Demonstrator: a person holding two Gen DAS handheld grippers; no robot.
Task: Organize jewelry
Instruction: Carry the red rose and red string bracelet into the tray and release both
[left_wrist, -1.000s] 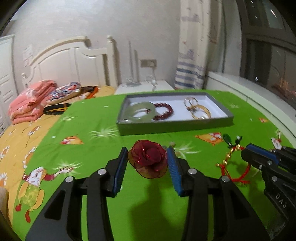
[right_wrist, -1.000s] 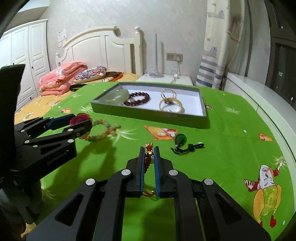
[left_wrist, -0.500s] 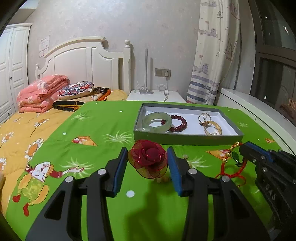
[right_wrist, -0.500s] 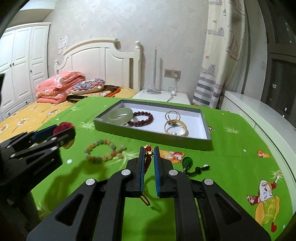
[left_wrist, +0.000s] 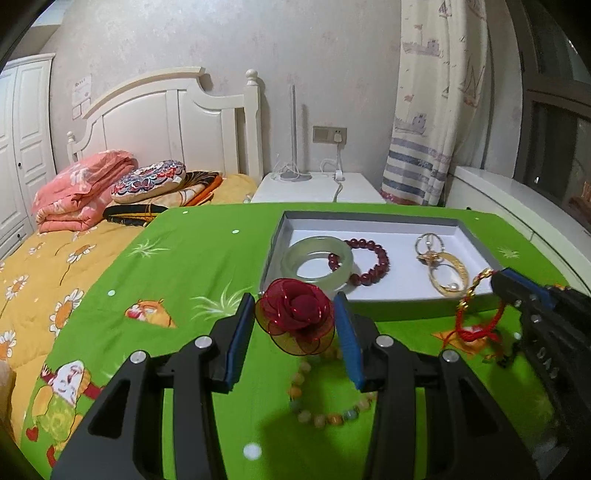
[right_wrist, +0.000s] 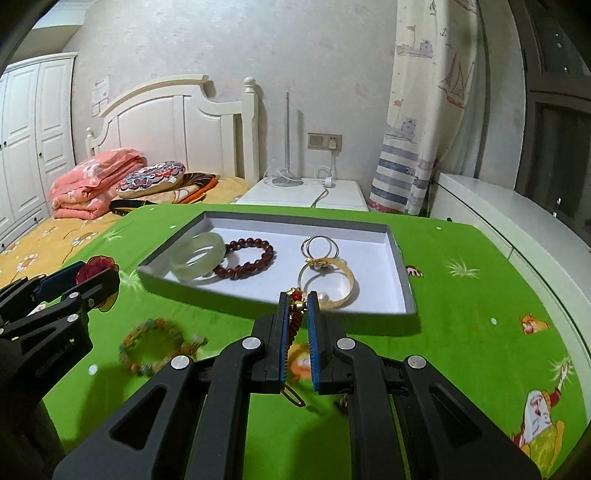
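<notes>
Between the pads of the left claw (left_wrist: 294, 334) sits a red fabric flower (left_wrist: 295, 319), the jaws partly closed and pressing its petals on both sides. The right claw (right_wrist: 298, 334) is nearly shut on a red cord bracelet (right_wrist: 295, 317) with gold beads, whose loop hangs below the fingers.

Just ahead of both claws lies the grey tray (right_wrist: 402, 291), already holding a pale green bangle (right_wrist: 197, 255), a dark red bead bracelet (right_wrist: 245, 258) and gold bangles (right_wrist: 325, 273). The step in hand looks like the carry — both pieces held above the green cloth (right_wrist: 461, 325), short of the tray's near wall.

Next, each claw needs to pass over that wall and open above bare white floor; the free space seems to lie to the right of the gold bangles and along the far side. A multicoloured bead bracelet (right_wrist: 155, 347) is on the cloth below the left claw — it is not yet in the tray.
</notes>
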